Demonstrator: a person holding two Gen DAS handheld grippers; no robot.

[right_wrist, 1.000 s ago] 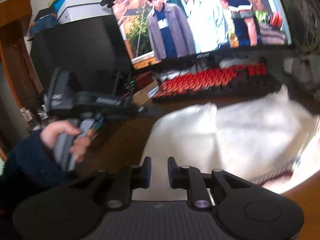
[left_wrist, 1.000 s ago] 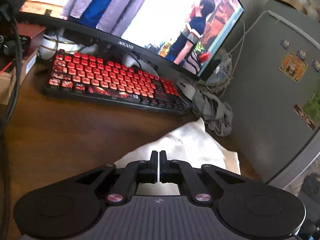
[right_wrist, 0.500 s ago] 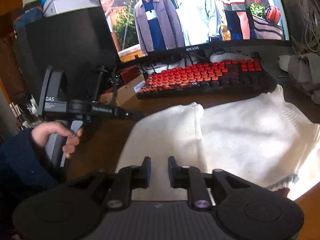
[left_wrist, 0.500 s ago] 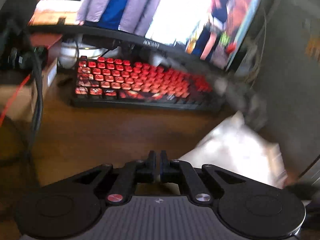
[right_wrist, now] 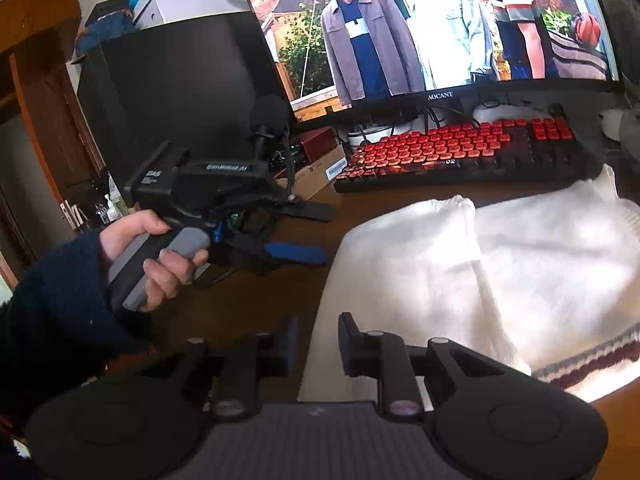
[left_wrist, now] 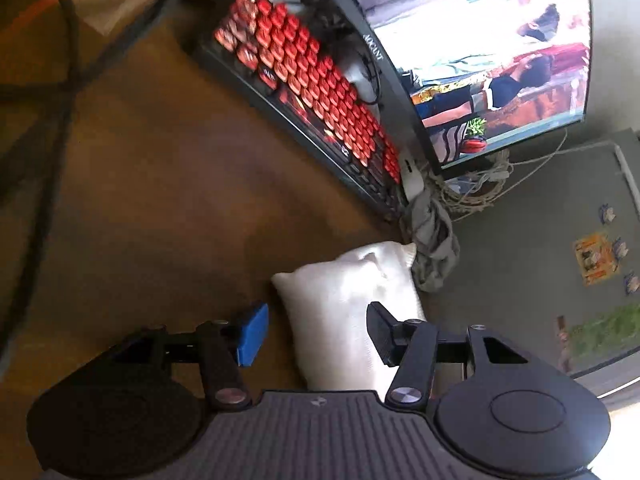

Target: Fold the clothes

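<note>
White sweater (right_wrist: 500, 264) lies folded on desk (left_wrist: 160, 208); both grippers (left (left_wrist: 316, 332), right (right_wrist: 318, 344)) open.

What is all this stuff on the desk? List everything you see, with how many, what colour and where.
sweater: one, white with a dark red and grey striped hem, folded on the desk in front of the keyboard
keyboard: one, black with red keys, below the screen
screen: one, black frame, showing a film, at the back
grey cloth: one, bunched at the keyboard's end
desk: one, brown wood
fridge: one, grey, with stickers, beside the desk
hand: one, in a dark blue sleeve, holding the left tongs
left tongs: black, blue pad, open
right tongs: black, open over the sweater's edge
</note>
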